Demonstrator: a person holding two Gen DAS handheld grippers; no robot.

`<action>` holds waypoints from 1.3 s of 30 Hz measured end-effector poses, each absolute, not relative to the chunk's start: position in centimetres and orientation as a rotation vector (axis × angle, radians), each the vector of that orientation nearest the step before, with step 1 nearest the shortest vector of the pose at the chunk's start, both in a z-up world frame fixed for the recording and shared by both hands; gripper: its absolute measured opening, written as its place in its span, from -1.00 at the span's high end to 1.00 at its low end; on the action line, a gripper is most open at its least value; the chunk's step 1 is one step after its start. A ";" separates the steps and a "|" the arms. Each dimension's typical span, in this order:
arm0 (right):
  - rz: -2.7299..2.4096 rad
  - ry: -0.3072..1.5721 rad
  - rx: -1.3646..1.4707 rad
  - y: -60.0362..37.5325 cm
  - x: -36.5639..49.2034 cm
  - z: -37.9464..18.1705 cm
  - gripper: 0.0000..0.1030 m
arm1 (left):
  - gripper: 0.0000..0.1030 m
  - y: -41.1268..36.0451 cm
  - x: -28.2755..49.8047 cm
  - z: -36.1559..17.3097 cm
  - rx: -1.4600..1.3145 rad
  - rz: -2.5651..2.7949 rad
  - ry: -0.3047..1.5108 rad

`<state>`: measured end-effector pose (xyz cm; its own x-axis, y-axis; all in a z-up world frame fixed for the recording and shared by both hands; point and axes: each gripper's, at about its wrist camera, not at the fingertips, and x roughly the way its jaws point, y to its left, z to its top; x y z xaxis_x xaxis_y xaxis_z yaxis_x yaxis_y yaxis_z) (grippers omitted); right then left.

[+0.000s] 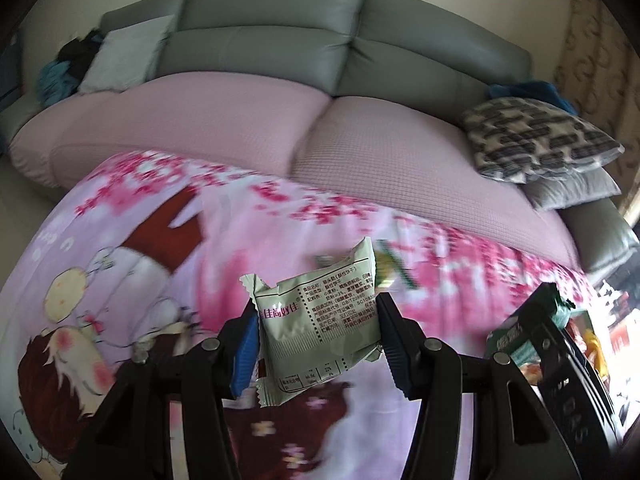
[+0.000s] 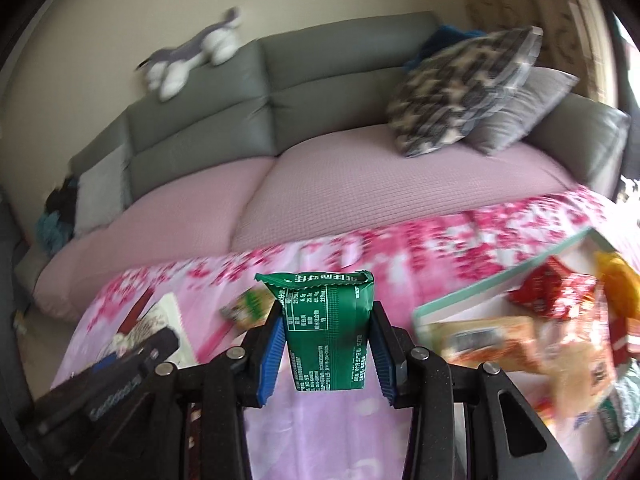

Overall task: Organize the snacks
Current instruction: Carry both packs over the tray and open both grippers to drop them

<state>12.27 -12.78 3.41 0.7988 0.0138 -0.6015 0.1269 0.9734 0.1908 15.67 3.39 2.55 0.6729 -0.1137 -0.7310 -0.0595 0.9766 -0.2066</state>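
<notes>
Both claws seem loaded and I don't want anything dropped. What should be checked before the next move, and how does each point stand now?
1. Left claw clamps the pale green packet: ok.
2. Right claw clamps the dark green packet: ok.
3. Both packets lifted off the pink cloth: ok.
4. Snack box in reach on the right: ok.
5. Free room left in the box: cannot tell.
6. Loose packet left on the cloth: not ok.
</notes>
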 end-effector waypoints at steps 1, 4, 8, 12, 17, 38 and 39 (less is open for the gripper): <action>-0.094 0.635 0.240 -13.7 12.2 3.6 0.17 | -0.09 2.6 15.7 2.9 -0.213 -0.051 0.831; -0.196 0.606 0.293 -16.5 11.7 4.0 0.17 | -0.09 -1.0 15.7 4.0 -0.157 -0.131 0.807; -0.359 0.583 0.319 -20.4 10.9 4.5 0.17 | -0.09 -5.3 15.6 4.5 -0.104 -0.250 0.805; -0.484 0.574 0.386 -24.3 9.9 4.9 0.17 | -0.10 -9.1 15.3 4.5 -0.051 -0.349 0.807; -0.605 0.523 0.418 -27.0 7.7 6.2 0.17 | -0.10 -11.8 14.7 3.9 -0.007 -0.400 0.822; -0.759 0.566 0.534 -31.9 5.8 4.3 -0.41 | -0.29 -15.6 13.1 1.7 0.034 -0.506 0.907; -0.755 0.565 0.535 -31.9 5.8 4.3 -0.44 | -0.35 -15.4 13.1 1.9 0.025 -0.506 0.906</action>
<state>5.79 -31.91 4.28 0.5972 -0.4787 -0.6436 0.7525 0.6120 0.2431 13.14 -15.37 1.87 0.5082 -0.4094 -0.7577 0.4305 0.8827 -0.1882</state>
